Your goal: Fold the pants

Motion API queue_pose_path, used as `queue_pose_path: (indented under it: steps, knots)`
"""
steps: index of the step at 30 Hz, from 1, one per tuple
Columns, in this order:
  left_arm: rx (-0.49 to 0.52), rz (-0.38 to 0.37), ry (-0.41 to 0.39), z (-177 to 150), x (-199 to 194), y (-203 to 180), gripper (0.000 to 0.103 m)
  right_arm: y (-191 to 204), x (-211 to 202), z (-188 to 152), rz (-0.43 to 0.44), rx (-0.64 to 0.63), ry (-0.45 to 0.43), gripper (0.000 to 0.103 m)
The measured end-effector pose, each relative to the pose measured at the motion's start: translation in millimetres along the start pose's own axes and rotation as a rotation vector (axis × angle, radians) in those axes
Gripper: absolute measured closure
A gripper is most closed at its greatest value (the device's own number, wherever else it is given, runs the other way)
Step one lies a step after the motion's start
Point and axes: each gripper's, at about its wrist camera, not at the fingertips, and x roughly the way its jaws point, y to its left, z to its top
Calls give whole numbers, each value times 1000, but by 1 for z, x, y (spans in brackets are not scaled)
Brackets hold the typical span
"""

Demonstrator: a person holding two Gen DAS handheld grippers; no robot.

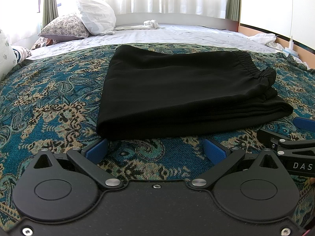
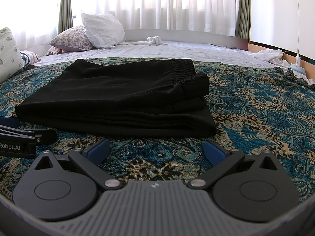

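Claws first: your left gripper (image 1: 155, 149) and right gripper (image 2: 156, 148) both sit wide apart and hold nothing, low over the patterned blanket (image 1: 49, 102), just short of the pants' near edge. The pants (image 1: 183, 90) lie ahead in a compact black stack, waistband toward the right — folding looks finished, or nearly. If you want one more fold, pinch the near corners; otherwise draw back.
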Motion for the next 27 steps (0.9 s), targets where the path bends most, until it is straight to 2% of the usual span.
queue_pose_path:
  steps: [27]
  knots:
    - [0, -1, -5, 1, -1, -1, 0, 0, 0, -1, 0, -1, -1, 0]
